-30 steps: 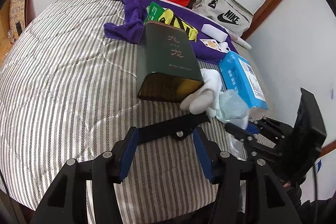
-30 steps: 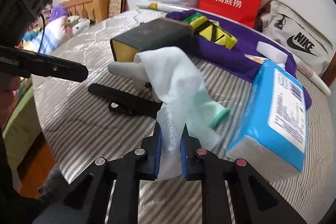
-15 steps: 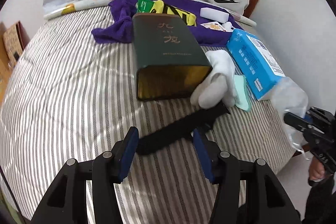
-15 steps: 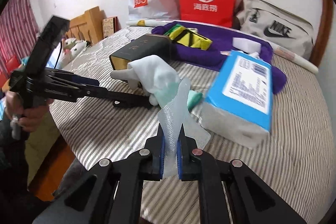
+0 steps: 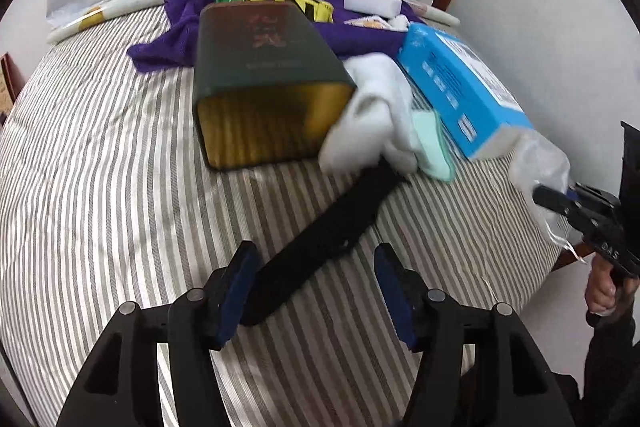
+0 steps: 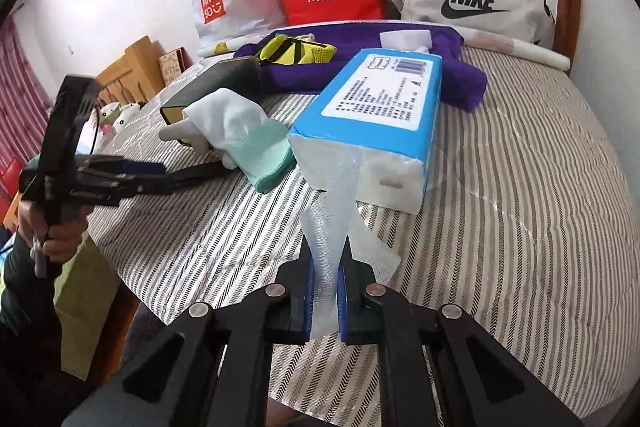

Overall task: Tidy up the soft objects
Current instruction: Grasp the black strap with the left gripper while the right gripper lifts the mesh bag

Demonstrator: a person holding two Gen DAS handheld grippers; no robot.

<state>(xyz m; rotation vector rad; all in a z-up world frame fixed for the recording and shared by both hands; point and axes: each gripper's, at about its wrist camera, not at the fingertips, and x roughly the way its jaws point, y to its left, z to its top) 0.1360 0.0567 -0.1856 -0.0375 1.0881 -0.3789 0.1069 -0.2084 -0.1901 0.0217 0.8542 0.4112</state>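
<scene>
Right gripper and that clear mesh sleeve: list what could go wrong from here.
1. The right gripper pinches only one end of the clear mesh sleeve; the rest hangs loose against the blue tissue pack and may snag or drag it.
2. The left gripper, jaws opening, straddles the black strap, whose far end lies under the white glove; lifting it could tug the glove along.

Clear mesh-textured plastic wrapper (image 6: 329, 227): thin, crinkled, translucent; stands up off the striped bedspread (image 6: 520, 211) just in front of the blue tissue pack (image 6: 384, 107), its lower end pinched. White glove with mint-green cuff (image 6: 240, 135): limp, crumpled, lying against the open end of the dark green tin (image 5: 264, 67), beside the tissue pack. Black strap (image 5: 320, 235): flat, diagonal, one end under the glove.
</scene>
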